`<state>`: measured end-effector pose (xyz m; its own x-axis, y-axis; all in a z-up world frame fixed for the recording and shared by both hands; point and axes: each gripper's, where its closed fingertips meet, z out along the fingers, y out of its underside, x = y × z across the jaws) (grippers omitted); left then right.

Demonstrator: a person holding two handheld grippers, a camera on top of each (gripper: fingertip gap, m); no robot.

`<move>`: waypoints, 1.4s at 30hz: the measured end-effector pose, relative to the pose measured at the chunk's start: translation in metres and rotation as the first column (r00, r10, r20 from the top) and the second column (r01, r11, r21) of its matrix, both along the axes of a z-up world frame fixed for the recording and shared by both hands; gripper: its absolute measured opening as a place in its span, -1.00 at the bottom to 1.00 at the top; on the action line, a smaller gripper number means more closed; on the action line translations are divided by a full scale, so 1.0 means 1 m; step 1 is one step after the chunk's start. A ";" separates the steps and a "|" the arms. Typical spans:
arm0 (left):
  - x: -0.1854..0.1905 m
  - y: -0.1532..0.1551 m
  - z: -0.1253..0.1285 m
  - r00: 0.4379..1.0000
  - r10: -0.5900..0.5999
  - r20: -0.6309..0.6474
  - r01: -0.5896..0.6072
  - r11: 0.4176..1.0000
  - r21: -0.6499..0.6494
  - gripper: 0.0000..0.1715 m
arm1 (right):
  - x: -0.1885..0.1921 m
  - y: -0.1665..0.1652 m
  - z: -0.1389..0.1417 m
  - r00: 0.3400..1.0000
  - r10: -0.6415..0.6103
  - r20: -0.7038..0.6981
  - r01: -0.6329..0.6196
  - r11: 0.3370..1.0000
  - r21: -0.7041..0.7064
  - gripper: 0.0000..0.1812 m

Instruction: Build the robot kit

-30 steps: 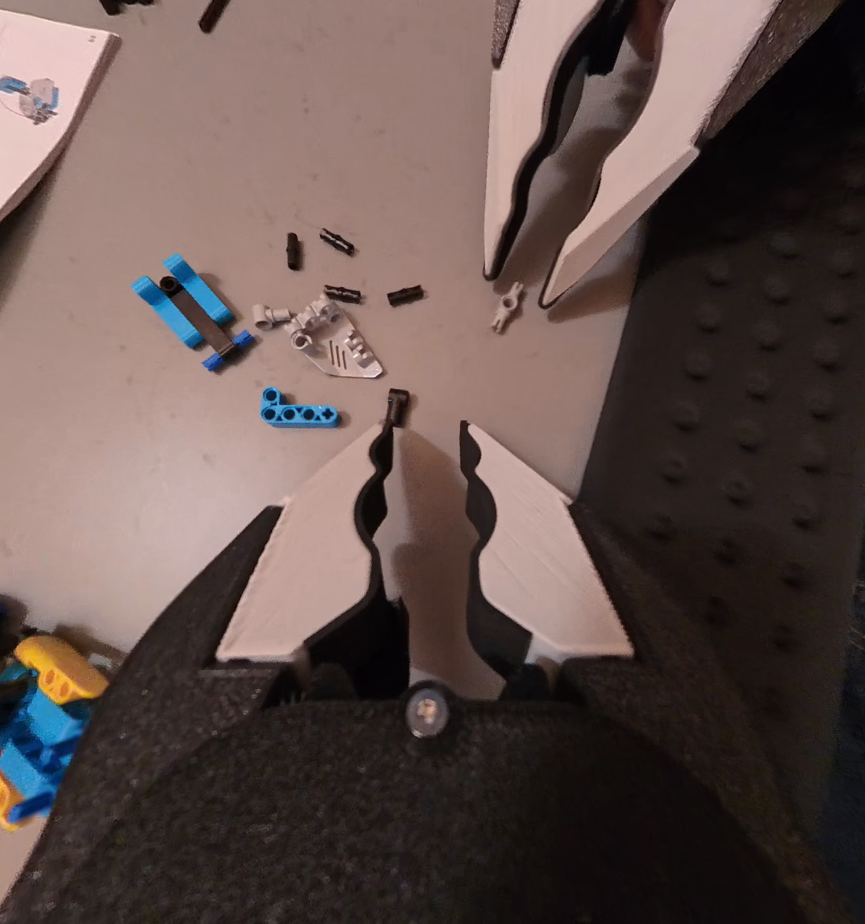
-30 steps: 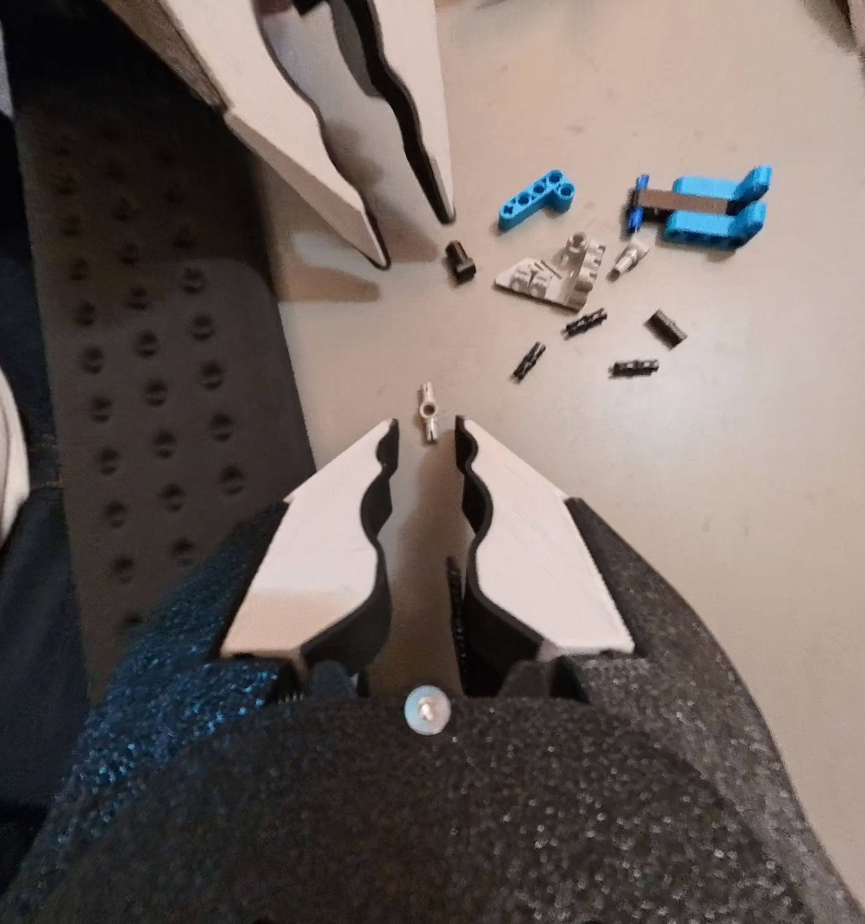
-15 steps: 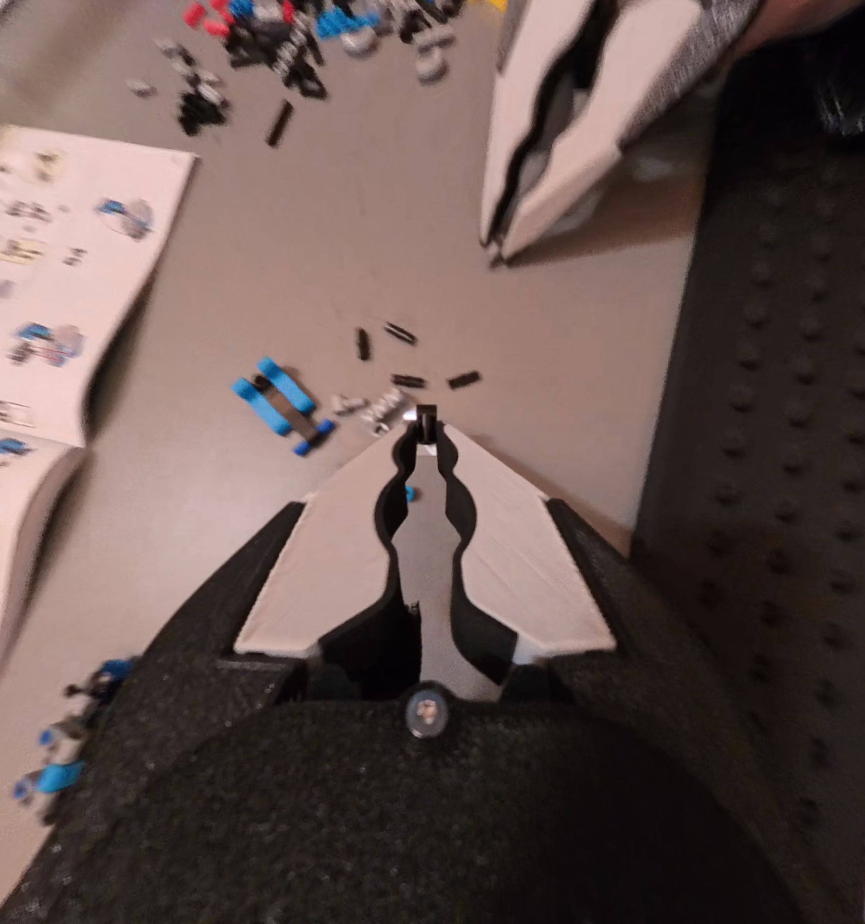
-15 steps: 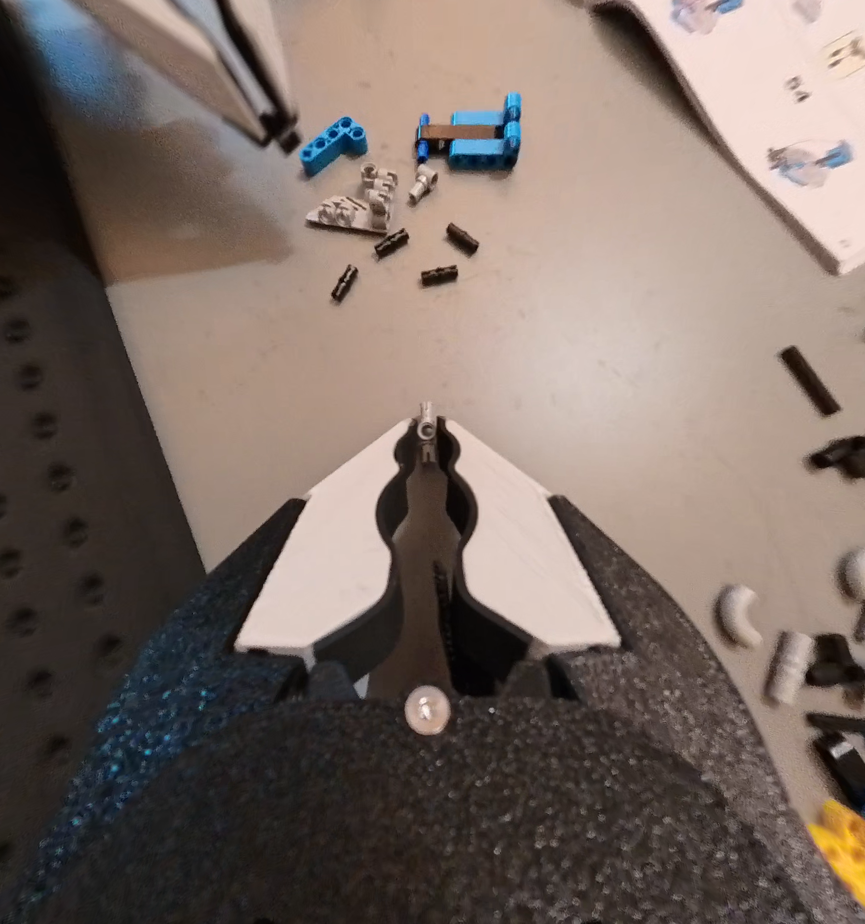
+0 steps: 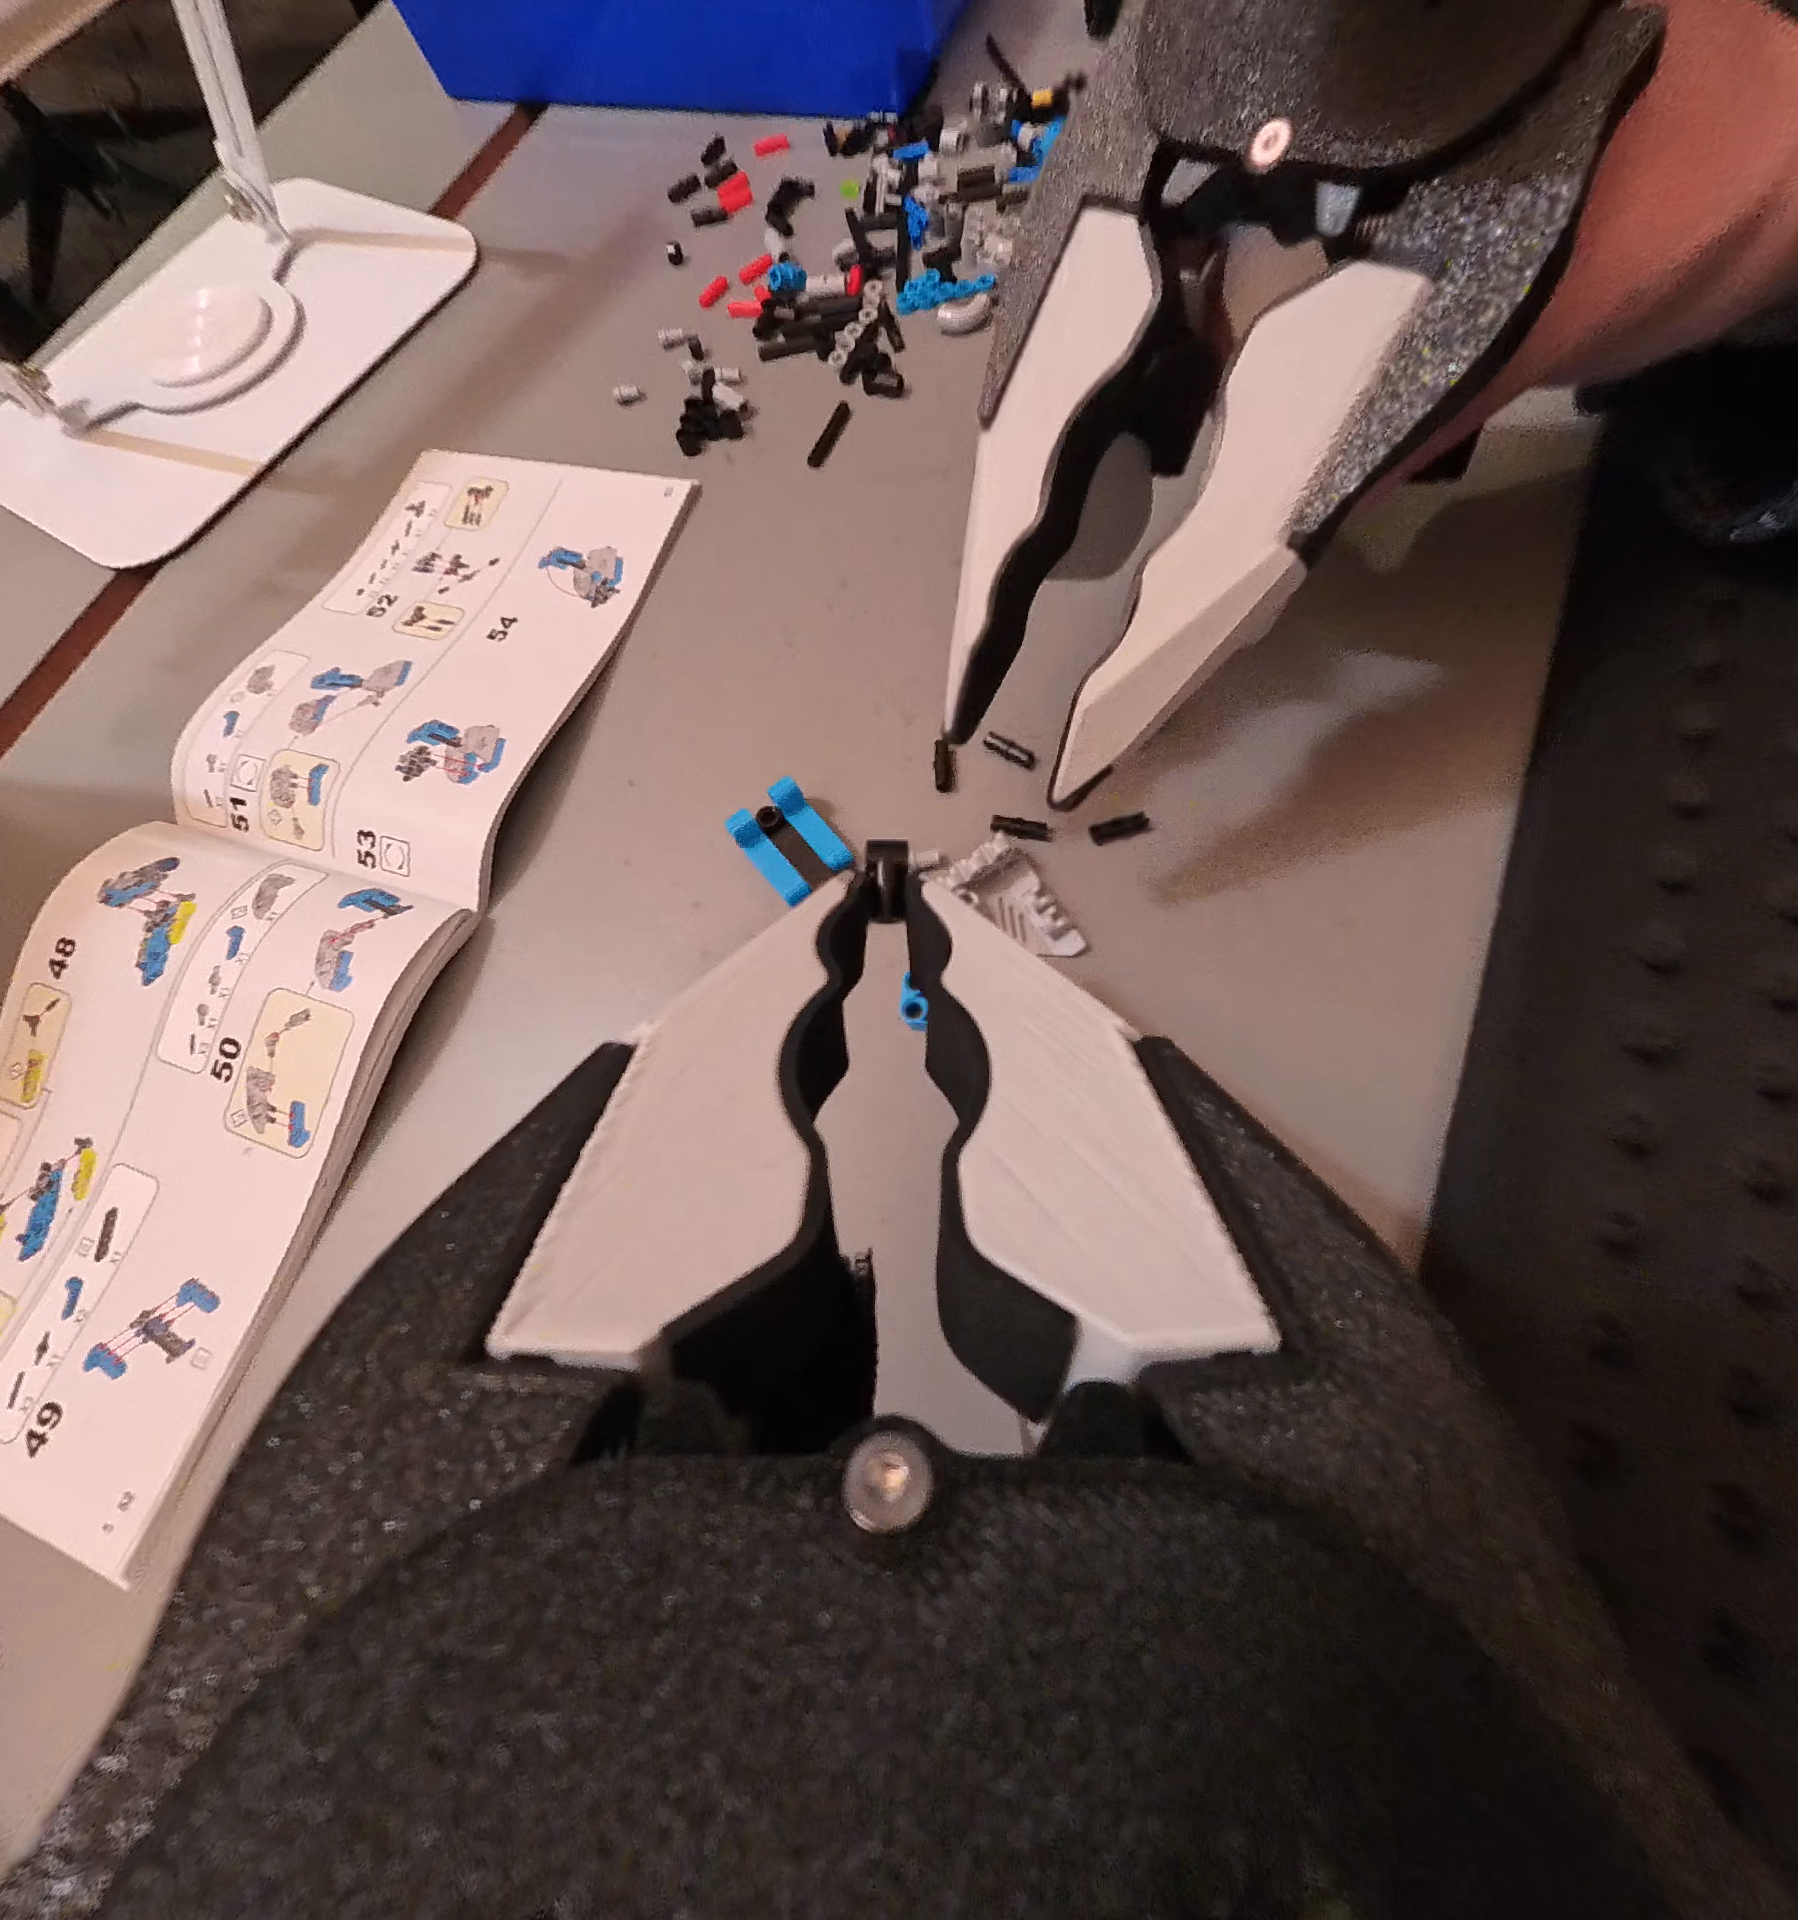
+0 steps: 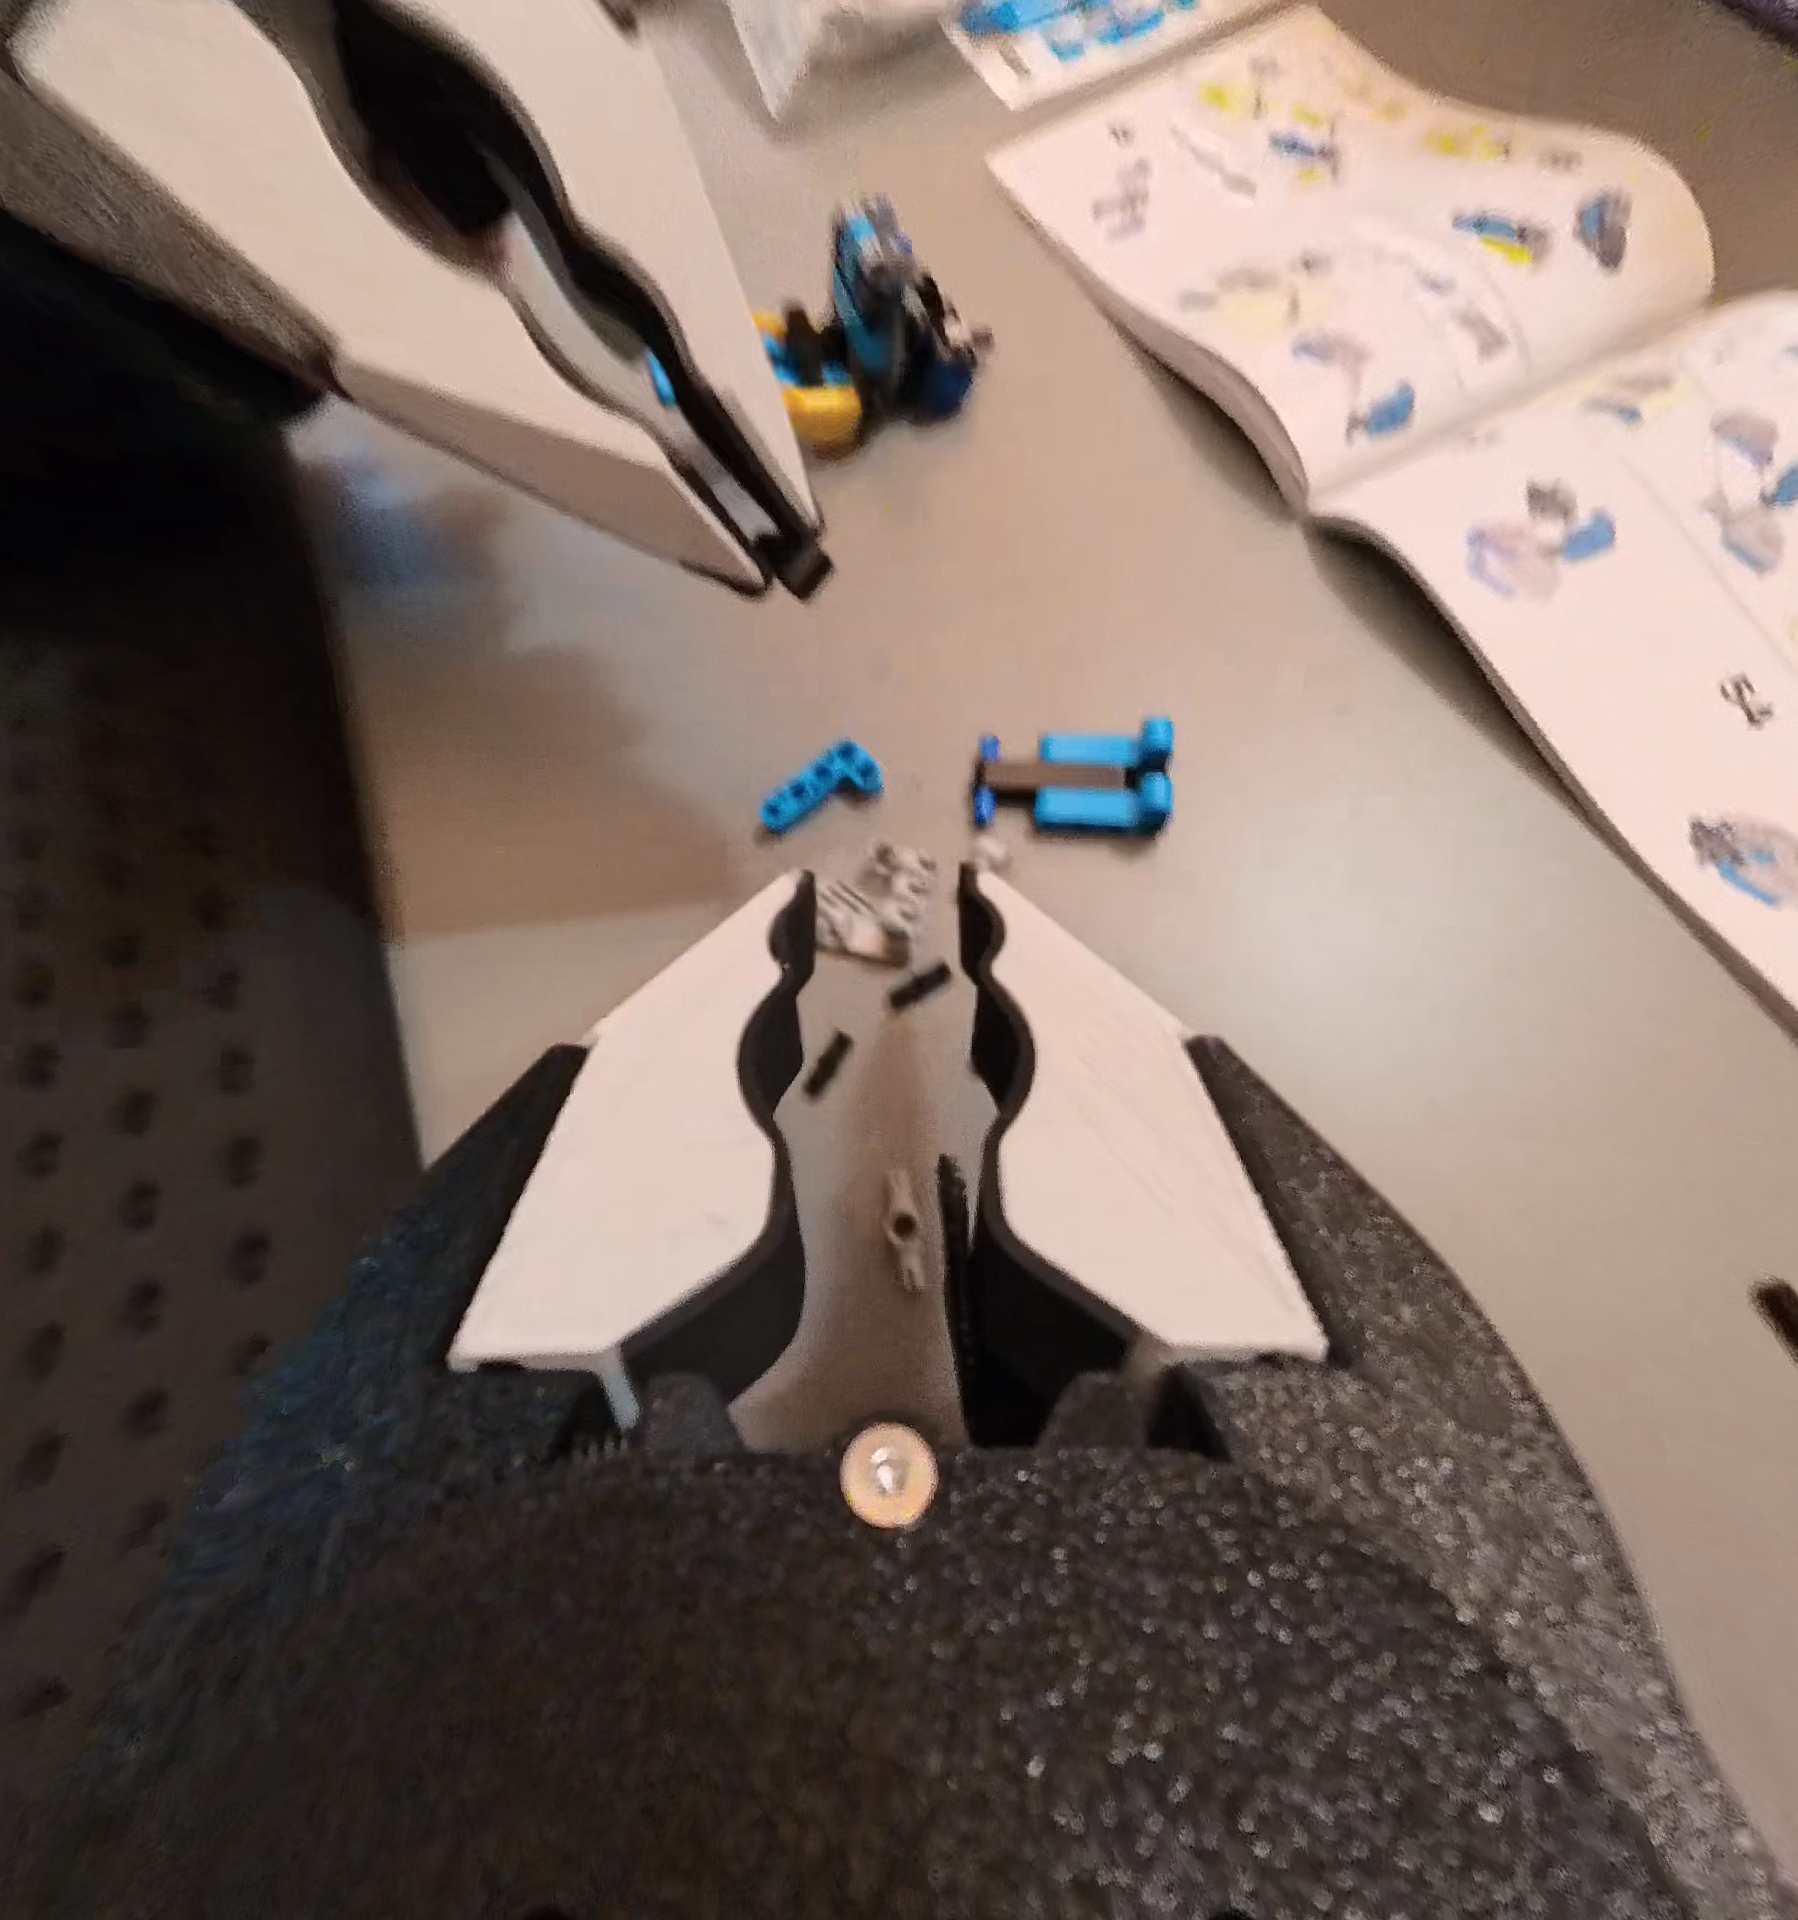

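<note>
My left gripper (image 5: pixel 882 906) is shut on a small black piece (image 5: pixel 882 868) and holds it above the grey table; it also shows at the upper left of the right wrist view (image 6: pixel 786 561). My right gripper (image 6: pixel 884 894) is open and empty over a grey panel piece (image 6: pixel 869 914) and two black pins (image 6: pixel 919 984). A small grey connector (image 6: pixel 905 1226) lies on the table between its fingers, nearer the base. In the left wrist view the right gripper (image 5: pixel 1009 771) has its tips among the black pins (image 5: pixel 1118 828). A blue L beam (image 6: pixel 820 781) and a blue-and-black assembly (image 6: pixel 1077 792) lie just beyond.
An open instruction booklet (image 5: pixel 303 883) lies at the left. A pile of small parts (image 5: pixel 853 260), a blue bin (image 5: pixel 687 52) and a white lamp base (image 5: pixel 220 343) are at the back. A dark studded mat (image 5: pixel 1653 1039) borders the right. A blue-yellow model (image 6: pixel 874 343) stands behind. About 6 cm separates my left fingertips from my right.
My right gripper has opened; the grey connector it held now lies on the table between its fingers. My left gripper closed on the black piece earlier and still holds it, raised higher.
</note>
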<state>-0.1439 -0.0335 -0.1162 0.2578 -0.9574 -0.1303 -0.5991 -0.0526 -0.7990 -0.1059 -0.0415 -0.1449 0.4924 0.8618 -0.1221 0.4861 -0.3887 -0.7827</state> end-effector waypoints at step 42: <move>0.028 -0.040 0.002 0.989 -0.076 0.126 0.032 0.948 0.317 -0.73 | 0.232 0.022 -0.003 0.802 -0.585 0.119 0.592 0.806 -0.029 -0.93</move>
<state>-0.1155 -0.0736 -0.1140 0.2427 -0.8867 -0.3936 -0.4801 0.2428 -0.8430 0.1257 -0.0193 -0.1480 0.9145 0.3948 -0.0880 0.2215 -0.6708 -0.7078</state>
